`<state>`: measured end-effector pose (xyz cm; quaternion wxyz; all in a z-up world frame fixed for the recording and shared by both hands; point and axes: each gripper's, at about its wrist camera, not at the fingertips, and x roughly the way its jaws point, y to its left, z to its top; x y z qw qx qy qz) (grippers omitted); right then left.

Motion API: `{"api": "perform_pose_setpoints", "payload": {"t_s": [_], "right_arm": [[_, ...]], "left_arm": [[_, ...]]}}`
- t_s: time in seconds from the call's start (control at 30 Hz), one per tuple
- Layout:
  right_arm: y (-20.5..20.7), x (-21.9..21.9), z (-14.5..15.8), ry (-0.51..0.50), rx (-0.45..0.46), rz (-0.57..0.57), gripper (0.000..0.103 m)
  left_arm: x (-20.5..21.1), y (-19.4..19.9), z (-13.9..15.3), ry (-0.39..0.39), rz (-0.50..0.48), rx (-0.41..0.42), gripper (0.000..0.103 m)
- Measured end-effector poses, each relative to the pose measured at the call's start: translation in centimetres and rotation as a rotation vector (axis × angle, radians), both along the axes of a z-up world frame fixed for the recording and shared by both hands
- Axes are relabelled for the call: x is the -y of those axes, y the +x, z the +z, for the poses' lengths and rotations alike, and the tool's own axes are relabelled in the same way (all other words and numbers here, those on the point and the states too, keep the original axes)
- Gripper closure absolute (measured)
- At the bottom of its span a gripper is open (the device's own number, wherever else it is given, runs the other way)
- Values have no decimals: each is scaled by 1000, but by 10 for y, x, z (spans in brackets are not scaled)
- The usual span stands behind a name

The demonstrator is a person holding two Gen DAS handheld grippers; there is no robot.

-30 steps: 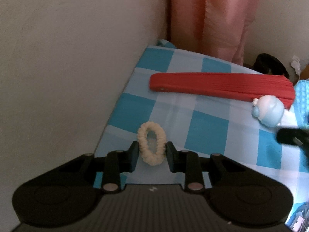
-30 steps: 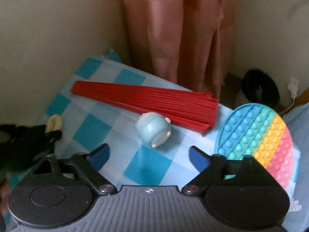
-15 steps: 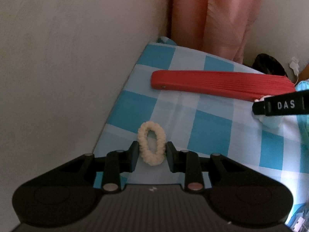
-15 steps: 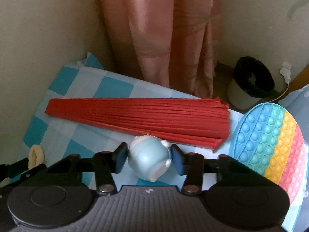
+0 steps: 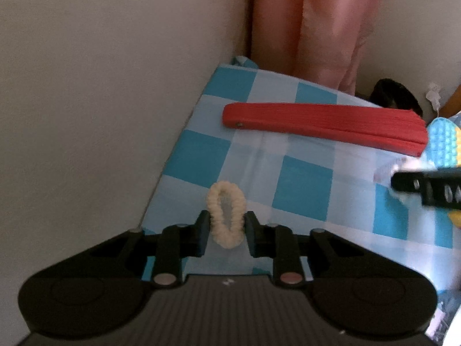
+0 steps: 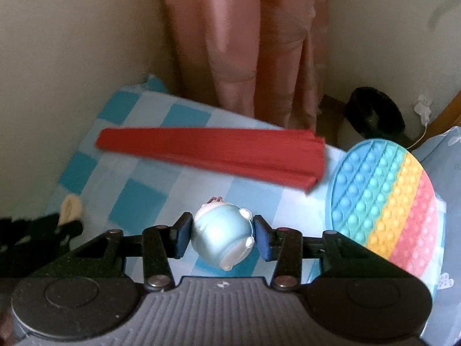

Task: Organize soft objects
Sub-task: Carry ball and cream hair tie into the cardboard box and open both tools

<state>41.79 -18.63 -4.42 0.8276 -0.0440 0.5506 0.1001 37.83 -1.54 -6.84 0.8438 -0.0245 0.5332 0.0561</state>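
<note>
Both grippers are at the pick-up stage, and the care now lies in how hard each one squeezes. The left gripper (image 5: 226, 230) has its jaws closing on the cream scrunchie (image 5: 226, 214), which stands between the pads near the left edge of the blue-checked cloth (image 5: 302, 190), pinched into a narrow loop; because it is so thin and springy, the grip should sit across both sides of the loop, not just one strand, so it does not slip out when lifted. The right gripper (image 6: 223, 238) is clamped on the pale blue squishy toy (image 6: 222, 238), a round animal figure lying low in the middle of the cloth; the pads touch both its flanks, and it looks just clear of the cloth, though the blur makes that hard to settle. A light hold through the widest part should keep it from popping forward out of the pads. Lifting straight up before carrying sideways seems wise, since the folded red fan (image 6: 213, 155) lies right across the far side of both items and would be swept along by a low move. The rainbow pop-it pad (image 6: 383, 199) sits close on the right, the wall (image 5: 86, 101) crowds the left gripper, and the two grippers work near enough to bump one another.
</note>
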Motion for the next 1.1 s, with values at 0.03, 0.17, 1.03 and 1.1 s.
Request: {"api": "perform_pose_setpoints", "payload": {"t_s": [0.03,0.17,1.03,1.1], "right_arm": [[-9,1,5,1,7,9,52],[-42,3,24,-6,17,39,52],[-266,140,94,-67,116,-42,52],[-271,154,85,-72,100,-69,52]], "left_arm": [[0,-3,4,0,-2,6,79],[-2,-19,20,-1,-8,18,79],[109,-189,100,-48,-428,53,79],[125,-193,103,-53,-463,59,79]]}}
